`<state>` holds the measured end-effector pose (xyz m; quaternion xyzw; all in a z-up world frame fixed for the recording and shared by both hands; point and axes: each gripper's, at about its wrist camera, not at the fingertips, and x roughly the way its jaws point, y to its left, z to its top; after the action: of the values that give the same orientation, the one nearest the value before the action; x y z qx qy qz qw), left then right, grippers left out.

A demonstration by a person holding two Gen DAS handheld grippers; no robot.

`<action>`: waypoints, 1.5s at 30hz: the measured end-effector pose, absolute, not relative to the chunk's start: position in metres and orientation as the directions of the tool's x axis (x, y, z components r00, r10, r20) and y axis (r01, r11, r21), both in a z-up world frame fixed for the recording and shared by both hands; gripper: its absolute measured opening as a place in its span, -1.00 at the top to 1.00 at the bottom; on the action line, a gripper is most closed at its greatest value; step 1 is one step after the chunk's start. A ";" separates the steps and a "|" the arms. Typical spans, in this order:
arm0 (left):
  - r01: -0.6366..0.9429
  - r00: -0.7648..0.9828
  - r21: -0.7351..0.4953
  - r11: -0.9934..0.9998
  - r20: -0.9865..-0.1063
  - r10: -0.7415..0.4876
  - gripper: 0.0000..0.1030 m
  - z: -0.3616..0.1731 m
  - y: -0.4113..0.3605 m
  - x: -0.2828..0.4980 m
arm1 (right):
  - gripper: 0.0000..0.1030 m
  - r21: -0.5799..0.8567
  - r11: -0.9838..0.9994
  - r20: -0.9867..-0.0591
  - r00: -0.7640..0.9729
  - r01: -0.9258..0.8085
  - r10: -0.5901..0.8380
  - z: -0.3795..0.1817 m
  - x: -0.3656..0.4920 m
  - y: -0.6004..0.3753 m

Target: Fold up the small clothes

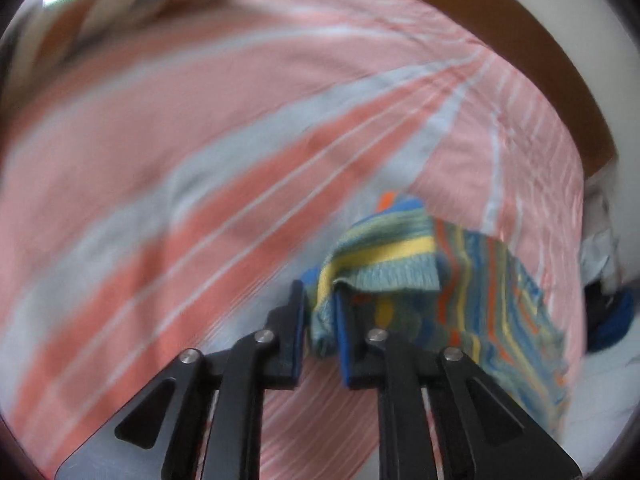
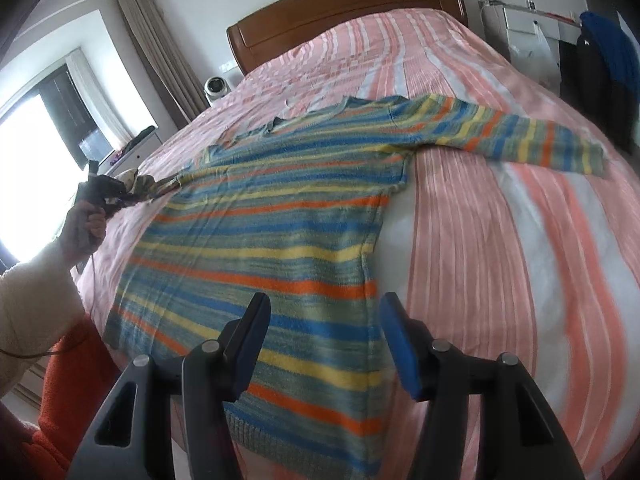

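A striped sweater point(image 2: 280, 216) in blue, yellow, orange and green lies flat on the pink-and-white striped bedspread point(image 2: 520, 240), its right sleeve point(image 2: 532, 136) stretched out to the side. My left gripper point(image 1: 322, 320) is shut on the cuff of the left sleeve point(image 1: 380, 264) and holds it off the bed; the same gripper shows at the far left in the right wrist view point(image 2: 116, 190). My right gripper point(image 2: 324, 340) is open and empty, hovering over the sweater's hem near its right bottom corner.
A wooden headboard point(image 2: 344, 4) stands at the far end of the bed. A small white camera point(image 2: 217, 87) sits beside it. A window point(image 2: 36, 152) is at the left. Dark and blue clothes point(image 2: 600, 52) hang at the right.
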<state>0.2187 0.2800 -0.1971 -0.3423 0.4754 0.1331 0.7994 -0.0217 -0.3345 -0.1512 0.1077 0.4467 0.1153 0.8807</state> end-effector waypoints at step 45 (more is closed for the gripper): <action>0.347 0.554 0.241 0.906 -0.832 0.009 0.94 -0.171 0.016 0.424 | 0.94 -0.252 0.872 -0.886 0.462 -0.420 -0.034 -0.172 0.409 -0.296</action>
<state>0.4244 0.0163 -0.1711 0.1928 0.4617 -0.0982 0.8602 0.4087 -0.2965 -0.1719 -0.2247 0.5051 0.1171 0.8250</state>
